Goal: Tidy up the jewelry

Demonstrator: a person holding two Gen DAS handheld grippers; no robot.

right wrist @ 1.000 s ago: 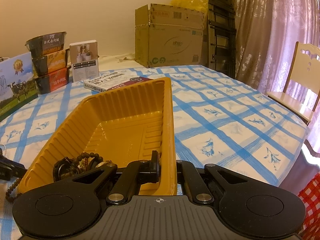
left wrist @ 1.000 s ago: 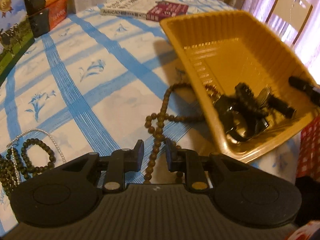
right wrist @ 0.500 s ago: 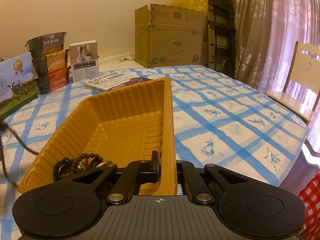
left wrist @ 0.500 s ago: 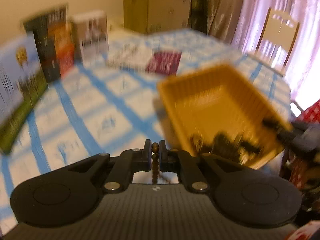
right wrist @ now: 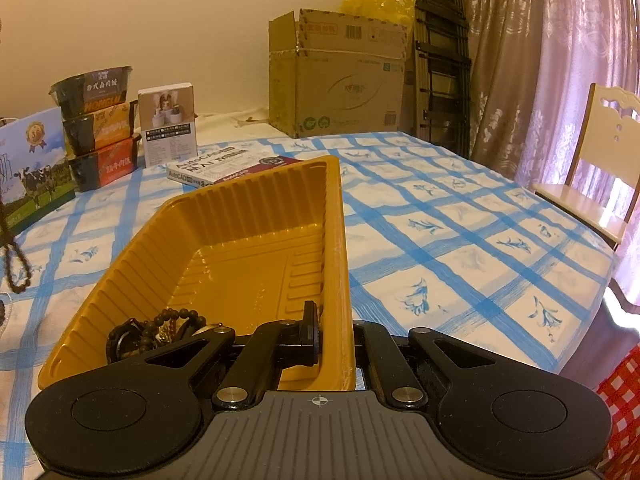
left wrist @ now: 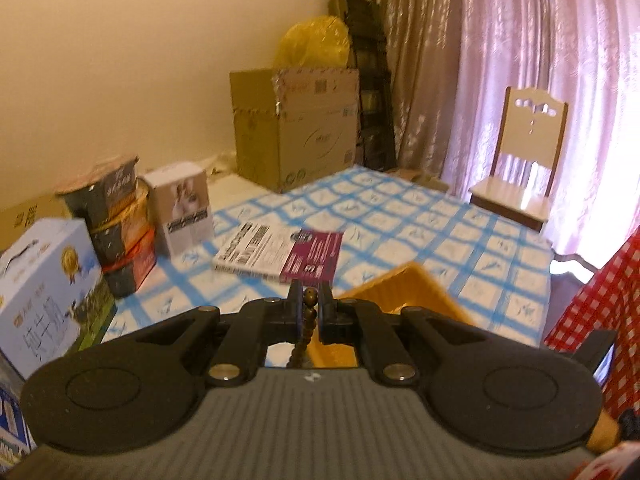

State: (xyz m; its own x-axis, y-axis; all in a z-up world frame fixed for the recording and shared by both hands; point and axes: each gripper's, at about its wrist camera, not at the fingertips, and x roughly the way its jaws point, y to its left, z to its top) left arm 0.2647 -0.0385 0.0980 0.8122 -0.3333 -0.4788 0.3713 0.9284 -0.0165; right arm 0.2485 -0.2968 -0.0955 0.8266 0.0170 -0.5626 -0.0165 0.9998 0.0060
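My left gripper (left wrist: 310,304) is shut on a brown wooden bead necklace (left wrist: 306,324), lifted high above the table; the strand hangs down between the fingers. The hanging loop also shows at the far left of the right wrist view (right wrist: 16,264). My right gripper (right wrist: 334,334) is shut on the near right wall of the yellow plastic tray (right wrist: 224,216), one finger inside and one outside. Dark beaded bracelets and a watch (right wrist: 160,330) lie in the tray's near left corner. A corner of the tray (left wrist: 404,292) shows in the left wrist view.
A book (right wrist: 224,166) lies behind the tray on the blue-checked tablecloth (right wrist: 460,232). Stacked food bowls (right wrist: 100,124), a white box (right wrist: 168,122) and a milk carton (right wrist: 32,168) stand at the back left. A cardboard box (right wrist: 340,72) stands behind; a chair (right wrist: 592,168) stands at the right.
My left gripper closed on the brown bead necklace on the table and lifted it high, tilting up. The right gripper kept still, holding the tray wall.
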